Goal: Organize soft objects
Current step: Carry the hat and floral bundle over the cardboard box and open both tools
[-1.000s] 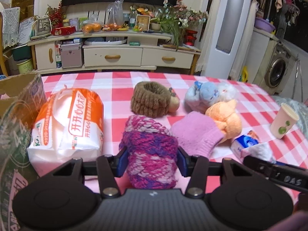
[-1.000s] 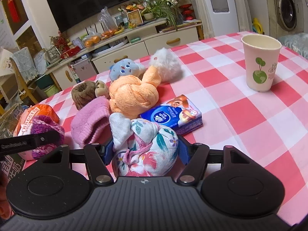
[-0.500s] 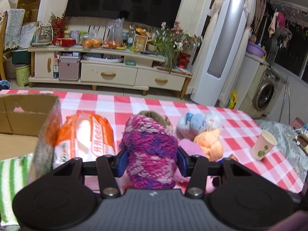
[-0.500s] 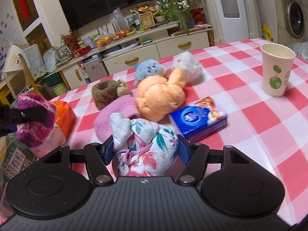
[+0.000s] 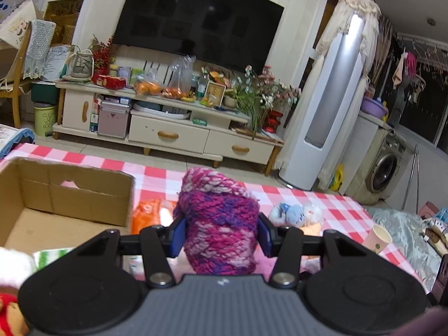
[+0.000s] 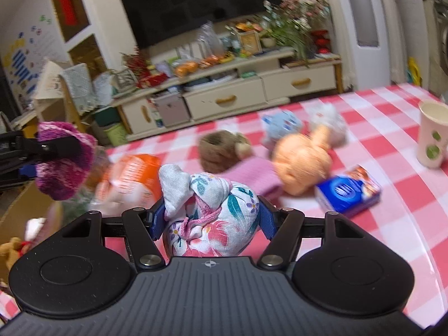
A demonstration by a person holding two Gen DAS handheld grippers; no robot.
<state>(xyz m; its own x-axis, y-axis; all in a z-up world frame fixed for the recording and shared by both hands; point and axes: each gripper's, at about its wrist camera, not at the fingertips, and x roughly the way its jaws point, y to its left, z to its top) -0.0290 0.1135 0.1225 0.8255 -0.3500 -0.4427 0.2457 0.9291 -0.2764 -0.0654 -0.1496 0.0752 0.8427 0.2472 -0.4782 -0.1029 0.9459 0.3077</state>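
Grippers yours: left gripper (image 5: pixel 221 233) clamps purple-pink knitted wool roll (image 5: pixel 219 224); right gripper (image 6: pixel 210 218) clamps white floral cloth bundle (image 6: pixel 212 218).

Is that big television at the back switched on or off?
Off, apparently: the television screen is dark in both views, showing only faint reflections.

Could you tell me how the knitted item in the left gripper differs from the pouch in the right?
The knitted item is chunky purple-pink yarn; the floral pouch is smooth printed cloth. The pouch has a drawstring tie; the knit has none. Both are soft and clamped between blue-padded fingers.
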